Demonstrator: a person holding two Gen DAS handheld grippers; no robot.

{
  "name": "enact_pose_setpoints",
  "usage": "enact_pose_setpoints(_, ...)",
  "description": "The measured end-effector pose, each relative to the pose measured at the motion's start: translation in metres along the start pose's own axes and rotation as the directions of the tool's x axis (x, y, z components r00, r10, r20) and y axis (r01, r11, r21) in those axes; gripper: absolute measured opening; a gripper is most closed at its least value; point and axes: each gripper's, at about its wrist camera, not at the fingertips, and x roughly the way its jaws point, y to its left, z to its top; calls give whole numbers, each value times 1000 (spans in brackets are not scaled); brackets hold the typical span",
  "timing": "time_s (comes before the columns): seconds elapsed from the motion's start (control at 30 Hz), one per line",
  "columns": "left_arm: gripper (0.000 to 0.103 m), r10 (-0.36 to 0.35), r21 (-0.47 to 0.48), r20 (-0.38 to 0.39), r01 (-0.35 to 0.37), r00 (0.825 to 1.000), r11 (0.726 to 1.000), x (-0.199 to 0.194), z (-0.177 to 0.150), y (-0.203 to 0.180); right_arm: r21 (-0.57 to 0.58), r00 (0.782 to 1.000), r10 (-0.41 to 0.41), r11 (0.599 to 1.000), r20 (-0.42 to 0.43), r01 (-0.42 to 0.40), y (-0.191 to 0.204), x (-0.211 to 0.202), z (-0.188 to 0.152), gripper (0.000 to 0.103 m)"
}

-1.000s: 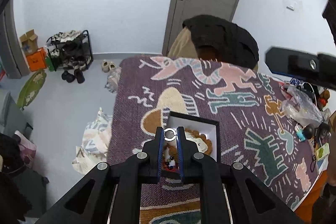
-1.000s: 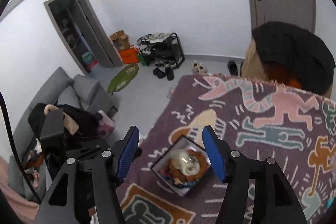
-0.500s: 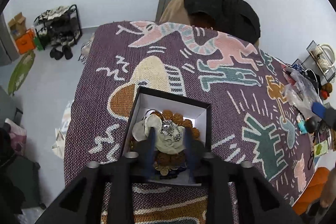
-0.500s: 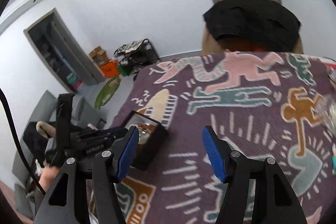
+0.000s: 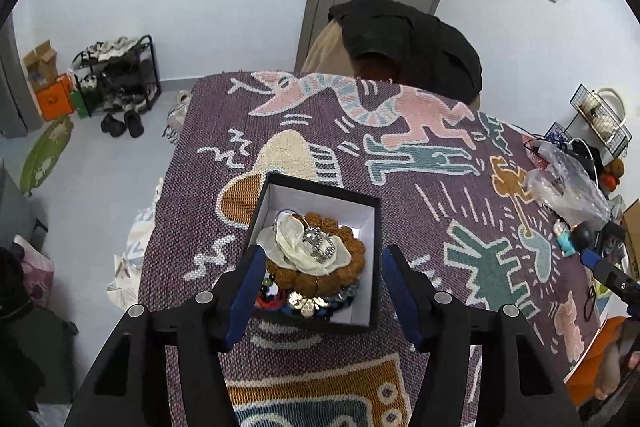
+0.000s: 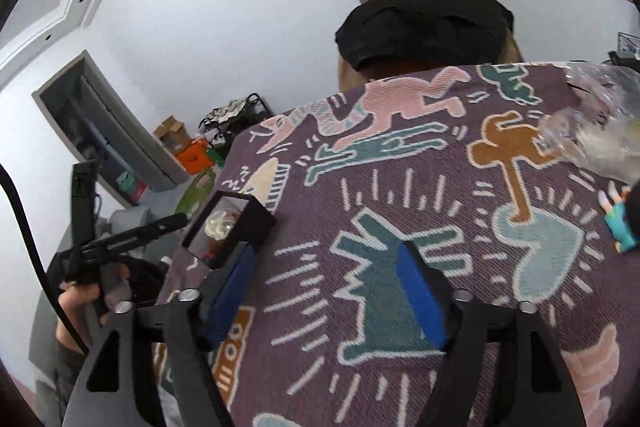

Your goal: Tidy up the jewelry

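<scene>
Hanging over the near edge of the box [image 5: 316, 251], the left gripper [image 5: 320, 291] has just been opening; its blue pads stand wide apart, one by each side wall, gripping nothing. The ring [image 5: 318, 243] lies free inside the box on a pale shell-like piece, which rests on brown beads [image 5: 352, 263]; more beads and a silver flower charm fill the near corner. The box sits on a patterned cloth [image 5: 420, 211] over the table. The right gripper [image 6: 330, 291] is well to the box's right, low over the cloth's teal figure, its jaws also just widened and empty. A clear plastic bag [image 5: 564, 183] and a small figurine [image 6: 620, 223] lie at the far right edge. A chair with a dark jacket [image 5: 408, 39] stands behind the table.
</scene>
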Motion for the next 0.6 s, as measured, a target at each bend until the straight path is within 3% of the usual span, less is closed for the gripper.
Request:
enact_pose_setpoints(0.07, 67, 0, 9, 20, -1, 1000, 1000, -6, -3, -4, -2, 1000, -22, 1000, 6, 22, -3, -4, -4, 78)
enact_pose_setpoints(0.13, 82, 3, 16, 46, -4, 999, 1000, -12, -7, -8, 3, 999, -32, 999, 9, 32, -6, -8, -7, 79)
enact_pose_setpoints(0.17, 84, 8, 19, 64, -10, 998, 1000, -16, -10, -11, 4, 999, -37, 999, 10, 37, -7, -9, -9, 80)
enact_pose_setpoints(0.47, 97, -35, 53, 138, 28, 990, 998, -44, -32, -39, 27, 993, -109, 994, 38, 108, -5, -17, -27, 103)
enact_pose_setpoints(0.6, 100, -53, 74, 163, 41, 985, 996, -57, -41, -54, 18, 990, -126, 992, 63, 125, 0, -20, -36, 103)
